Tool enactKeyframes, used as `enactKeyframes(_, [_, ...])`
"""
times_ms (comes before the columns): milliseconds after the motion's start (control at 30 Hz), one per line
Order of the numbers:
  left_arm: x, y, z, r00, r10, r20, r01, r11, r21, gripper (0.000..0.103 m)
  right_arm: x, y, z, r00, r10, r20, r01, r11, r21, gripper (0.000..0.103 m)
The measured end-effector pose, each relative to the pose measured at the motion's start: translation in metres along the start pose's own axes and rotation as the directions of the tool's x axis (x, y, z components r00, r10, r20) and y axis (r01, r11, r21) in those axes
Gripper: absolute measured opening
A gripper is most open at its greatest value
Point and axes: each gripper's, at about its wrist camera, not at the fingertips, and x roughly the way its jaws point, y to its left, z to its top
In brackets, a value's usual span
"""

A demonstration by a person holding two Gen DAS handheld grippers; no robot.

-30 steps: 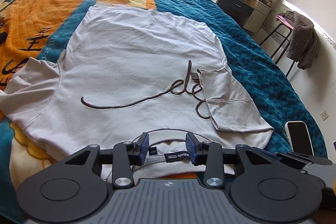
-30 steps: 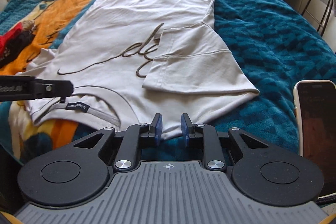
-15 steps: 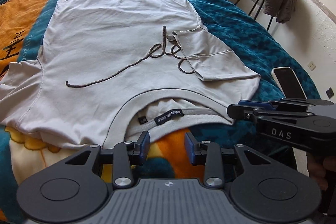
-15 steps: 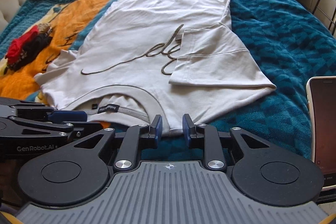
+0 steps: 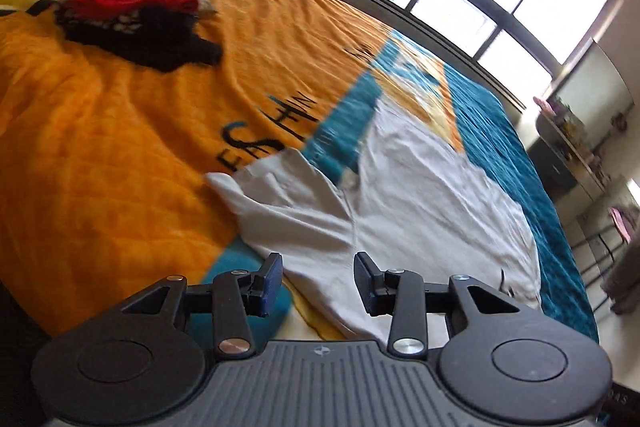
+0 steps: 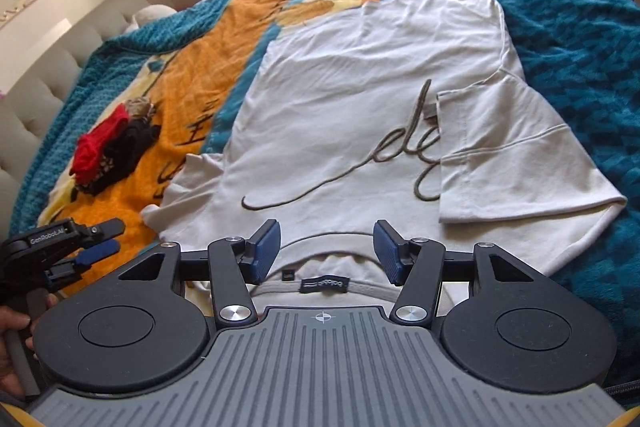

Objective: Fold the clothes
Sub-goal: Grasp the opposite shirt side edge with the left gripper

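T-shirt (image 6: 360, 99), soft pale-grey cotton with looping script, lies flat on quilted bedspread (image 6: 560, 27).

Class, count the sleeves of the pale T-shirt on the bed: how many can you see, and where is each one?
2. One sleeve is folded inward over the T-shirt front on the right; the other sleeve lies spread flat on the orange blanket at the left.

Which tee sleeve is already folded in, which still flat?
The sleeve on the right in the right wrist view is folded onto the chest, covering the end of the script. The other sleeve, near the left gripper, still lies spread on the orange blanket.
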Motion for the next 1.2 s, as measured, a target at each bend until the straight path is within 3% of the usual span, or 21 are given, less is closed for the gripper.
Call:
enactKeyframes(100, [0.016, 0.033, 0.019, 1.0, 0.027, 0.012, -0.025, 0.989, -0.146, 0.037, 0.007, 0.006, -0.001, 1.0, -0.002, -0.013, 0.002, 1.0, 0.009, 0.058])
enactKeyframes(300, [0.061, 0.062, 0.036, 0.999, -0.018, -0.027, 0.008, 0.947, -0.32, 0.035, 0.012, 0.012, -0.002, 0.999, -0.036, -0.022, 0.036, 0.999, 0.001, 0.058])
enactKeyframes(433, [0.085, 0.071, 0.036, 0.996, 0.011, -0.092, -0.042, 0.935, -0.353, 0.03, 0.015, 0.009, -0.002, 0.998, -0.053, -0.03, 0.053, 0.999, 0.01, 0.058])
enactKeyframes(600, [0.096, 0.074, 0.039, 0.996, 0.005, -0.088, -0.038, 0.926, -0.376, 0.028, 0.018, 0.005, -0.001, 0.997, -0.069, -0.028, 0.069, 0.998, 0.008, 0.058])
enactKeyframes(667, [0.099, 0.071, 0.04, 0.995, 0.018, -0.096, -0.052, 0.932, -0.359, 0.022, 0.02, 0.003, -0.001, 0.997, -0.074, -0.032, 0.074, 0.997, 0.016, 0.058])
enactKeyframes(700, [0.1, 0.069, 0.041, 0.994, 0.041, -0.098, -0.072, 0.938, -0.338, 0.015, 0.02, 0.001, -0.001, 0.997, -0.076, -0.033, 0.077, 0.997, 0.021, 0.058])
enactKeyframes(733, [0.098, 0.065, 0.041, 0.994, 0.065, -0.087, -0.089, 0.947, -0.308, 0.003, 0.021, 0.0, -0.002, 0.996, -0.078, -0.034, 0.078, 0.997, 0.024, 0.058])
enactKeyframes(767, [0.095, 0.062, 0.041, 0.994, 0.087, -0.071, -0.103, 0.956, -0.276, 0.0, 0.021, -0.002, -0.002, 0.996, -0.077, -0.035, 0.078, 0.997, 0.026, 0.058])
enactKeyframes(900, [0.086, 0.045, 0.04, 0.988, 0.155, -0.004, -0.154, 0.977, -0.145, 0.0, 0.02, -0.008, -0.003, 0.997, -0.073, -0.036, 0.074, 0.997, 0.038, 0.058])
enactKeyframes(1033, [0.07, -0.003, 0.033, 0.984, 0.136, 0.118, -0.15, 0.982, 0.116, 0.0, 0.02, -0.015, -0.005, 0.997, -0.07, -0.034, 0.071, 0.996, 0.051, 0.058])
enactKeyframes(1100, [0.059, -0.041, 0.021, 0.984, 0.03, 0.175, -0.086, 0.944, 0.318, 0.0, 0.019, -0.019, -0.005, 0.997, -0.068, -0.032, 0.07, 0.996, 0.06, 0.058])
enactKeyframes(1133, [0.054, -0.061, 0.013, 0.981, -0.033, 0.191, -0.053, 0.903, 0.426, 0.0, 0.018, -0.02, -0.006, 0.997, -0.068, -0.032, 0.07, 0.996, 0.064, 0.058])
enactKeyframes(1200, [0.047, -0.095, -0.016, 0.981, -0.118, 0.157, -0.007, 0.777, 0.629, 0.0, 0.018, -0.023, -0.006, 0.997, -0.068, -0.032, 0.07, 0.995, 0.073, 0.058])
